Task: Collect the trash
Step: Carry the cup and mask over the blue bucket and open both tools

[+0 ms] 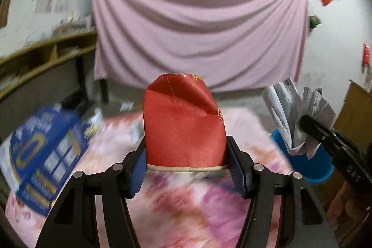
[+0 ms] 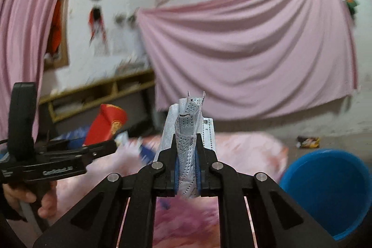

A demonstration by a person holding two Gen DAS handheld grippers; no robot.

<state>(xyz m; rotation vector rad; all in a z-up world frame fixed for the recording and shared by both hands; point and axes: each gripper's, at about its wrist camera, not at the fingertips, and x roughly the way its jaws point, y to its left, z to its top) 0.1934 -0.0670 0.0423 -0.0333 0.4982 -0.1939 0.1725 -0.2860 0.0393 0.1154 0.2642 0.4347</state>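
Left gripper (image 1: 186, 164): pinching a red paper cup (image 1: 183, 122) by its rim end, held up above the bed (image 1: 251, 131) with the pink flowered cover.
Right gripper (image 2: 186, 169): pressed onto a crumpled pale blue face mask (image 2: 188, 131), also lifted clear of the bed.
Bin: blue bucket (image 2: 325, 190) on the floor just beside the bed, on the right side, mouth open upward.
Step in hand: by judgement, carrying both pieces over to the bucket for dropping.
Doing it well: bring each gripper right above the bucket mouth before letting go, not at its edge; better to release one piece, then the other, to avoid crossing the two grippers.
Handling: mask is light and limp, may cling to the pads, so open wide and perhaps shake a little; cup is already dented, no need to squeeze harder.
Left over: blue printed package (image 1: 44, 155) on the bed; a dark wrapper (image 2: 308, 141) on the floor beyond the bucket.
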